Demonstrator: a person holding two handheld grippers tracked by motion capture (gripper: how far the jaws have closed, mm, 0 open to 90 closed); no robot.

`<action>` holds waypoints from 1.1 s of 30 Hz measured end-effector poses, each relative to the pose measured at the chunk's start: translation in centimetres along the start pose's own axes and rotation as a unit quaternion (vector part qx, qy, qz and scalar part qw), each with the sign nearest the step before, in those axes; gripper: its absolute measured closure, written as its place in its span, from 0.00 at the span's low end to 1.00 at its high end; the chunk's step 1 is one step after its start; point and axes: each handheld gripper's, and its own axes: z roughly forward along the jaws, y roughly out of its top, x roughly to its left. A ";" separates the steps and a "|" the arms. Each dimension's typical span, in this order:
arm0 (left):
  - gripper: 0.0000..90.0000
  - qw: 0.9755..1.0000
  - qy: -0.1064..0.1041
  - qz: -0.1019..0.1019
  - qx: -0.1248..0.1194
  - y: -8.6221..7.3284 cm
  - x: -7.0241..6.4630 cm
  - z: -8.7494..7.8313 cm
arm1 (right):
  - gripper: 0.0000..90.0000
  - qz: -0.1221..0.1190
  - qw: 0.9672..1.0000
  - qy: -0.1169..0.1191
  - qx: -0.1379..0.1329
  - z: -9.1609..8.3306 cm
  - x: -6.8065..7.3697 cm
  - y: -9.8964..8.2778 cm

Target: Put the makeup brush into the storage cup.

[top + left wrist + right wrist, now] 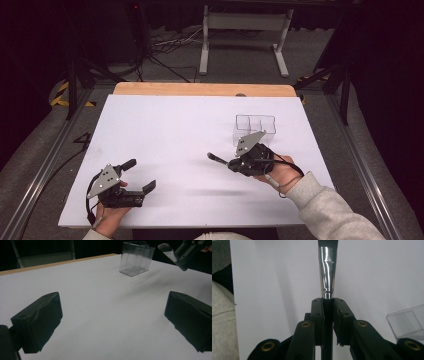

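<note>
right hand-held gripper clamps makeup brush (silver ferrule) | left hand-held gripper wide apart, empty

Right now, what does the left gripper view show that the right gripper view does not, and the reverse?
Left gripper view alone: the left tool's open jaws and the brush's dark bristles.
Right gripper view alone: the right tool shut on the brush handle, and a grey sleeve.
Both: the white table, the clear container and the brush's silver ferrule.
</note>
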 end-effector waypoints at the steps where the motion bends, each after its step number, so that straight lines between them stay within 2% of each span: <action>1: 0.02 1.000 0.001 0.000 0.000 0.0 0.0 0.0 | 0.88 0.003 1.000 -0.001 -0.011 -0.1 0.0 -0.2; 7: 0.02 1.000 -0.001 -0.001 0.002 0.0 0.0 0.1 | 0.88 0.013 0.998 -0.008 -0.062 -0.9 -0.2 -0.8; 12: 0.02 1.000 -0.001 -0.002 0.002 0.0 0.0 0.1 | 0.88 0.020 0.994 -0.017 -0.109 -1.2 -0.1 -1.5; 15: 0.02 1.000 -0.001 -0.002 0.002 0.0 0.0 0.1 | 0.88 0.028 0.991 -0.020 -0.132 -1.2 -0.2 -1.9; 16: 0.02 1.000 -0.001 -0.002 0.002 0.0 0.0 0.1 | 0.88 0.028 0.991 -0.020 -0.132 -1.2 -0.2 -1.9; 20: 0.02 1.000 0.000 -0.001 0.003 0.0 0.0 0.1 | 0.88 0.022 0.986 -0.027 -0.165 -1.3 0.1 -2.2; 27: 0.02 1.000 0.000 -0.001 0.004 -0.1 0.0 0.1 | 0.88 0.020 0.978 -0.044 -0.203 -1.3 0.4 -2.5; 28: 0.02 1.000 0.000 -0.001 0.004 -0.1 0.0 0.1 | 0.88 0.020 0.978 -0.044 -0.203 -1.3 0.4 -2.5; 29: 0.02 1.000 0.000 -0.002 0.004 -0.1 0.0 0.1 | 0.88 0.020 0.976 -0.053 -0.212 -1.4 0.4 -2.6; 32: 0.02 1.000 0.000 -0.002 0.003 -0.1 0.0 0.1 | 0.88 0.022 0.972 -0.062 -0.226 -1.5 0.5 -2.7; 33: 0.02 1.000 0.000 -0.002 0.003 -0.1 0.0 0.1 | 0.88 0.022 0.972 -0.062 -0.226 -1.5 0.5 -2.7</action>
